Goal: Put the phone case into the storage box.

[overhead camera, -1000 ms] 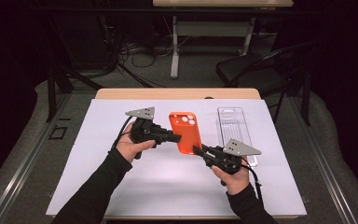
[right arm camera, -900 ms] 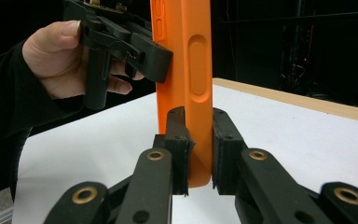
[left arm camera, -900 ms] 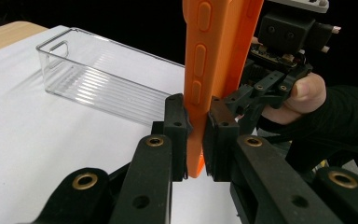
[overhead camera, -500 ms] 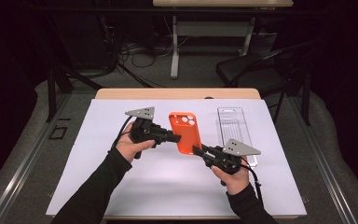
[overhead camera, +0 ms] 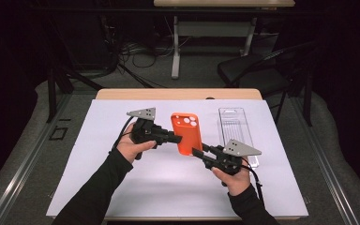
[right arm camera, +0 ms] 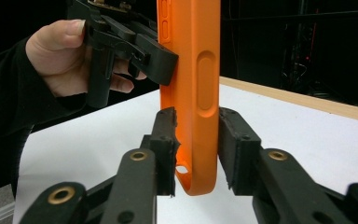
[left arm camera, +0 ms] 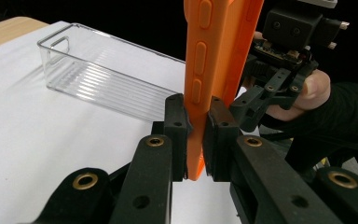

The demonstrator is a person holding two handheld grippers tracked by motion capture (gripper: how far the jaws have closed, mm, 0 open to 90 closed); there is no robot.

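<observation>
Orange phone case (overhead camera: 186,132) at centre of high view, held edge-up above white sheet (overhead camera: 98,187), between two grippers. Left gripper (overhead camera: 177,138) clamped on case's left edge; in left gripper view both pads squeeze thin orange edge (left arm camera: 196,140). Right gripper (overhead camera: 196,152) at case's lower right corner; its jaws have just been opening, case (right arm camera: 196,93) between them, left pad touching, right pad just clear. Clear plastic tray (overhead camera: 236,129) right of case, on sheet.
</observation>
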